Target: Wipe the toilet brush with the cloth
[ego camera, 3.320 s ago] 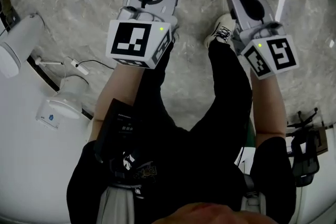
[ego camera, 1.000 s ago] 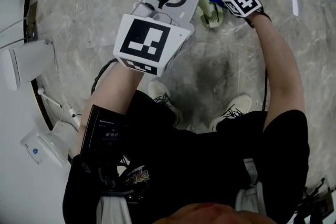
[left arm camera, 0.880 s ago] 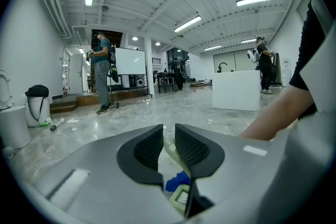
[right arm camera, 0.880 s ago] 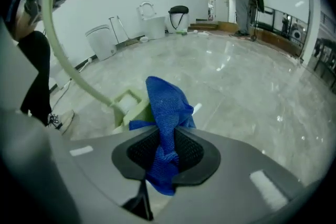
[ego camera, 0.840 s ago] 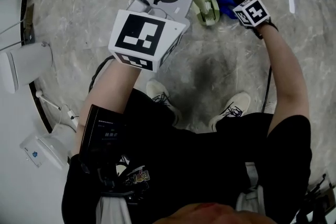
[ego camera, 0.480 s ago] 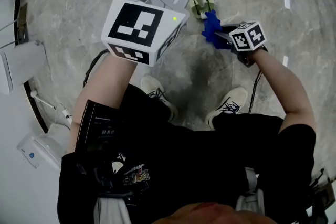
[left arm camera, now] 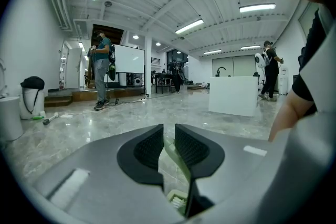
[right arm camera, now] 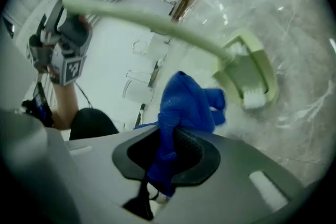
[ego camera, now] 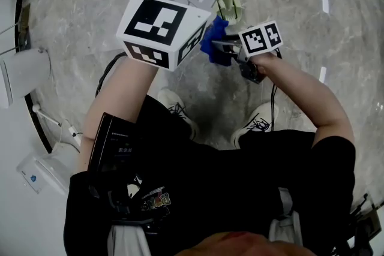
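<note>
Currently on hand, two items, both held.

Item one: pale green plastic toilet brush (right arm camera: 248,75), long thin handle, cupped head with white bristles. In the right gripper view the handle runs from upper left to the head at centre right. The left gripper (left arm camera: 168,136) is clamped on the handle, which shows as a thin green strip pinched between the ribbed pads. In the head view the brush head hangs at top centre, just beyond that gripper, above the grey marbled stone floor (ego camera: 336,69).

Item two: bright blue bunched cloth (right arm camera: 184,102). The right gripper (right arm camera: 169,139) has it nipped between narrowly parted jaws, which have just closed a little tighter on the fabric. The loose bulk stands up past the jaw tips at centre frame.

Relation: cloth near the brush head and under the handle. Contact cannot be told. In the head view the cloth sits just beside the left gripper's marker cube.

Progress, as judged: pick-up of both items done. No wiping contact is visible. Left to do: lay cloth on the brush and rub along it.
</note>
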`<control>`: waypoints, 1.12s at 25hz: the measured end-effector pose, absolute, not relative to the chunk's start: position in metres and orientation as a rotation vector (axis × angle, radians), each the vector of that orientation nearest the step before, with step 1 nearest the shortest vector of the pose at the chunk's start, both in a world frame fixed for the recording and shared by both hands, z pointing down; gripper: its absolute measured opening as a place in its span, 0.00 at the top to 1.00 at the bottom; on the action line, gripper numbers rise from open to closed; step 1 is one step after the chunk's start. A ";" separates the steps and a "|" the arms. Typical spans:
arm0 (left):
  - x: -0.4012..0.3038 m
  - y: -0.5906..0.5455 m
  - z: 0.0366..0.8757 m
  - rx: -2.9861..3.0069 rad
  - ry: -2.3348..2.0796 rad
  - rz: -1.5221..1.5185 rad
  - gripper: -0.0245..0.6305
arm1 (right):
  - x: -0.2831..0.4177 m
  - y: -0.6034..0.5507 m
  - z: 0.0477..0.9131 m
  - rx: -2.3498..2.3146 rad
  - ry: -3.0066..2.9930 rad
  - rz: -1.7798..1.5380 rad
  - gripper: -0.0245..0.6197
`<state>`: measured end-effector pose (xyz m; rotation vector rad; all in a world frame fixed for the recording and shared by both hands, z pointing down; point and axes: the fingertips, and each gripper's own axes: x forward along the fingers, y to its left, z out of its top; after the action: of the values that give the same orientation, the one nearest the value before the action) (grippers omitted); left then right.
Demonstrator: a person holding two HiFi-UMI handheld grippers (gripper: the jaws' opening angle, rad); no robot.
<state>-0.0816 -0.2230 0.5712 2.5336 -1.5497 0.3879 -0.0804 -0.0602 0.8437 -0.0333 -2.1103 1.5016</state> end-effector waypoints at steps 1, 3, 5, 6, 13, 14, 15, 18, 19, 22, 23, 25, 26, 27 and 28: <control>-0.081 -0.224 0.569 2.541 -1.555 0.396 0.84 | -0.084 -0.041 0.842 -0.103 -2.089 1.477 0.85; -0.081 -0.224 0.566 2.553 -1.555 0.405 0.84 | -0.092 -0.020 0.851 -0.117 -2.087 1.397 0.85; -0.079 -0.225 0.565 2.557 -1.549 0.401 0.84 | -0.098 -0.035 0.866 0.032 -2.128 1.398 0.85; -0.078 -0.225 0.564 2.558 -1.548 0.395 0.84 | -0.099 -0.054 0.870 0.132 -2.154 1.429 0.85; -0.081 -0.222 0.562 2.558 -1.555 0.389 0.84 | -0.109 -0.129 0.817 0.196 -2.386 1.508 0.85; -0.081 -0.222 0.561 2.557 -1.556 0.387 0.84 | -0.109 -0.131 0.799 0.139 -2.445 1.500 0.85; -0.082 -0.223 0.561 2.555 -1.558 0.385 0.84 | -0.108 -0.132 0.784 0.079 -2.495 1.488 0.85; -0.087 -0.225 0.561 2.545 -1.565 0.385 0.84 | -0.098 -0.121 0.772 -0.097 -2.535 1.399 0.85; -0.087 -0.227 0.561 2.543 -1.566 0.385 0.84 | -0.090 -0.116 0.782 -0.133 -2.505 1.353 0.85; -0.085 -0.230 0.561 2.546 -1.566 0.382 0.84 | -0.048 -0.113 0.819 -0.144 -2.390 1.282 0.85; -0.084 -0.231 0.560 2.550 -1.564 0.383 0.84 | -0.034 -0.117 0.827 -0.134 -2.362 1.284 0.85; -0.083 -0.230 0.560 2.558 -1.560 0.388 0.84 | -0.012 -0.130 0.835 -0.103 -2.334 1.313 0.85; -0.082 -0.230 0.560 2.561 -1.557 0.389 0.84 | -0.005 -0.138 0.834 -0.088 -2.336 1.328 0.85; -0.082 -0.230 0.560 2.563 -1.556 0.389 0.84 | -0.001 -0.146 0.827 -0.084 -2.348 1.333 0.85; -0.081 -0.231 0.560 2.563 -1.555 0.388 0.84 | -0.002 -0.151 0.815 -0.105 -2.371 1.328 0.85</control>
<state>-0.0815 -0.2309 0.5603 2.5632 -1.5552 0.3884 -0.0017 -0.1508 0.8148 -0.1051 -2.3710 1.3277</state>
